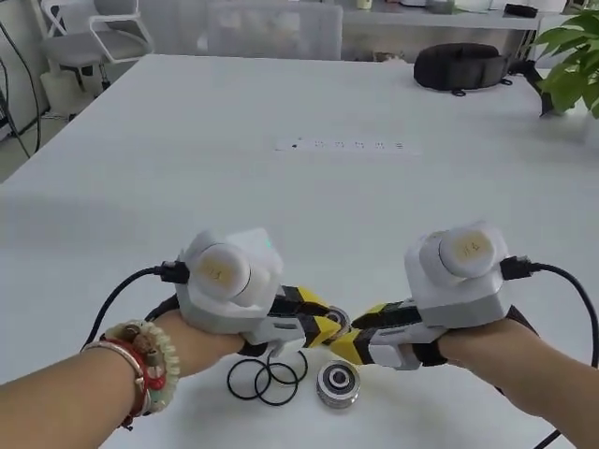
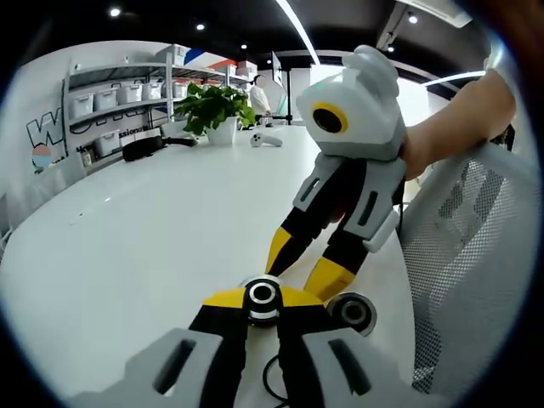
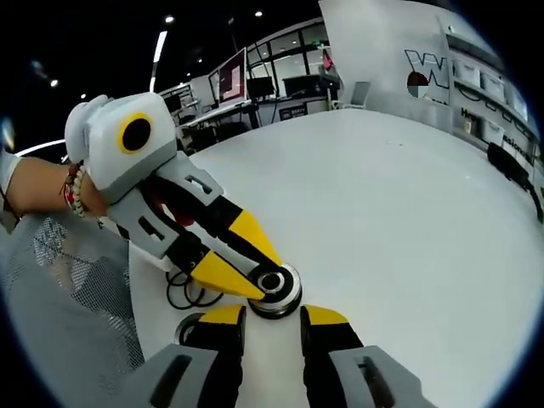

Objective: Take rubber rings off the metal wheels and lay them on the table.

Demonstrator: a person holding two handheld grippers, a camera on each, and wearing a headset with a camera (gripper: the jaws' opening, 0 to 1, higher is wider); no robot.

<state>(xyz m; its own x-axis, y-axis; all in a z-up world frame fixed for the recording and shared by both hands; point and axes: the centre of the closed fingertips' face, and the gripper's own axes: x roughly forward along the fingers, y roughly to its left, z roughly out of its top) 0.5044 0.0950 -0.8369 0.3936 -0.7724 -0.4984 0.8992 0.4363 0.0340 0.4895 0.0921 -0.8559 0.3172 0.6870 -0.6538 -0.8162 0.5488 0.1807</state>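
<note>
My left gripper is shut on a small metal wheel with a black rubber ring round its rim, held just above the white table. The right gripper faces it with its jaws open, its yellow tips right at the wheel and nothing between them. On the table under the hands stands a second metal wheel. Beside it lie three loose black rubber rings, overlapping. In the left gripper view the right gripper comes in from the upper right.
A black bag and a green plant stand at the table's far right. A flush socket strip is set into the middle of the tabletop. An office chair stands at the far left. Cables trail from both grippers.
</note>
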